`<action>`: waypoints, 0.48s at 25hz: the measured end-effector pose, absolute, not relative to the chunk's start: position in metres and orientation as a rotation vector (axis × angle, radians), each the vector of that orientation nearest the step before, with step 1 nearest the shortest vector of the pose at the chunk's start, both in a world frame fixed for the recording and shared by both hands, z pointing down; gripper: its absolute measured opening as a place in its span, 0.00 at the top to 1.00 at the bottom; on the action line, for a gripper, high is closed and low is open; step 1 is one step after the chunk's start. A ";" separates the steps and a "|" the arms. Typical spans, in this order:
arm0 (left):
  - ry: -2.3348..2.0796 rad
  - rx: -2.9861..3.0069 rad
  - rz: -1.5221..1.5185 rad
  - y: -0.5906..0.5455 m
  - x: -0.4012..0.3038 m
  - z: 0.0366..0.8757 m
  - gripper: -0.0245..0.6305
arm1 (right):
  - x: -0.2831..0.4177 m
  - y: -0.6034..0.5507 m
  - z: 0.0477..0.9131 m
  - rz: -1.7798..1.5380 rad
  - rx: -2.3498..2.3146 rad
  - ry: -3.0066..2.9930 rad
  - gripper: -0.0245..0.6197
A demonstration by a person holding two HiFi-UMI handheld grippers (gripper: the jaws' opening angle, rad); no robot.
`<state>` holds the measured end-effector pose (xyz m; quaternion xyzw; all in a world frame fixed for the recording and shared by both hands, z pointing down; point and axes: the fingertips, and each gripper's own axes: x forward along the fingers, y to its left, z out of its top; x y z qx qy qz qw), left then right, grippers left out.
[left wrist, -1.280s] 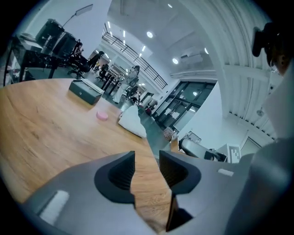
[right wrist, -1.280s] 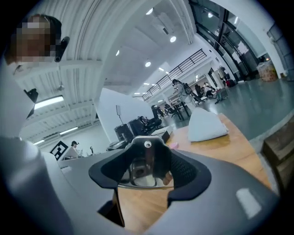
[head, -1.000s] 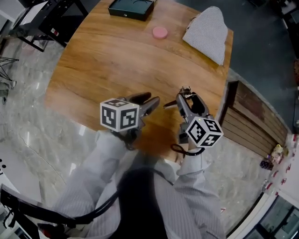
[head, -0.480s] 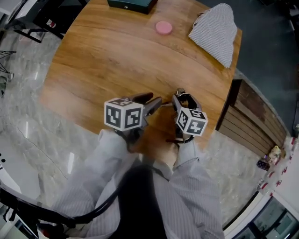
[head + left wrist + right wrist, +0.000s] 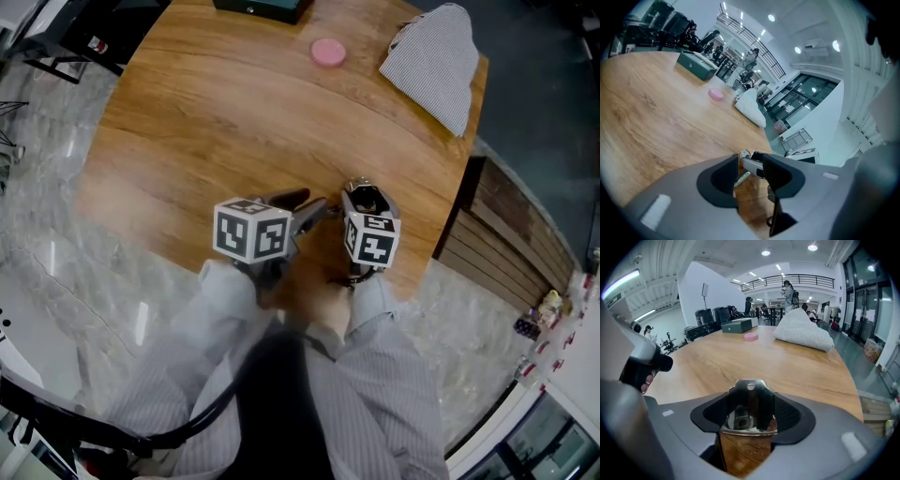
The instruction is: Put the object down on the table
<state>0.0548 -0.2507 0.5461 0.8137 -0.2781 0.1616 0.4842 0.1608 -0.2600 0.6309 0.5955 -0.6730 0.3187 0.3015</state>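
My right gripper (image 5: 362,194) is shut on a small shiny metal and black clip (image 5: 749,405), which fills the gap between its pads. It hovers low over the wooden table (image 5: 234,112) near the front edge. In the left gripper view the clip (image 5: 751,165) shows just beyond the jaws. Close on its left, my left gripper (image 5: 315,208) points at the clip; its jaws stand apart with nothing between them. The two grippers' tips are almost touching.
At the table's far side lie a pink disc (image 5: 328,52), a dark green box (image 5: 262,6) and a striped grey cushion (image 5: 431,66). A slatted wooden bench (image 5: 506,244) stands off the right edge. Marble floor surrounds the table.
My right gripper has swung left toward the left gripper and turned, so its marker cube now faces me. The left gripper has stayed in place.
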 end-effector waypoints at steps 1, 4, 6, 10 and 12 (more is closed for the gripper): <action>-0.676 1.979 0.394 -0.250 0.055 0.547 0.72 | 0.161 -0.260 0.634 0.837 1.572 -1.767 0.50; -0.672 1.976 0.396 -0.249 0.056 0.549 0.72 | 0.161 -0.257 0.640 0.831 1.561 -1.726 0.50; -0.672 1.974 0.397 -0.248 0.056 0.549 0.72 | 0.161 -0.256 0.642 0.836 1.559 -1.712 0.49; -0.676 1.968 0.398 -0.247 0.053 0.551 0.72 | 0.162 -0.257 0.644 0.865 1.571 -1.690 0.49; -0.675 1.970 0.399 -0.245 0.053 0.551 0.72 | 0.163 -0.258 0.642 0.866 1.587 -1.690 0.47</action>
